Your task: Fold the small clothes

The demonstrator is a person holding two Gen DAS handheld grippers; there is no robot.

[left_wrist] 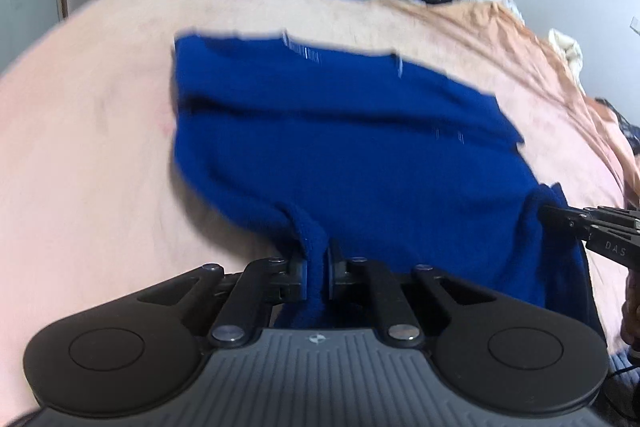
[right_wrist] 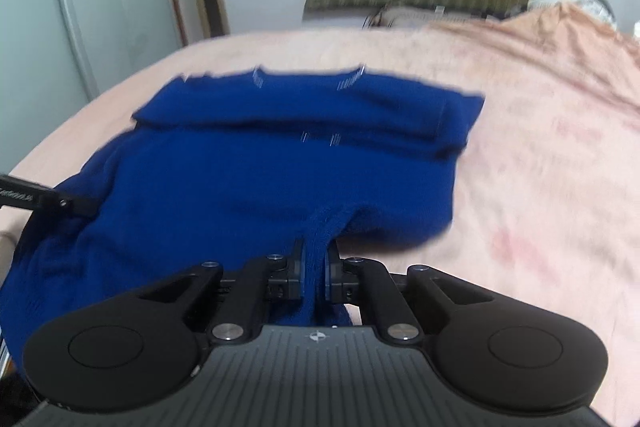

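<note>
A wide bed under a soft, peach-pink fleecy blanket (right_wrist: 540,147) carries the blue knitted garment (left_wrist: 340,147), lying across its middle with a fold along the far edge. The left gripper (left_wrist: 318,273) and right gripper (right_wrist: 316,273) each pinch a bunched near corner of it.

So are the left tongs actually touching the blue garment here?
Touching. The left wrist view shows the left tongs shut on a bunched fold of the blue garment, pads pressing it from both sides.
</note>
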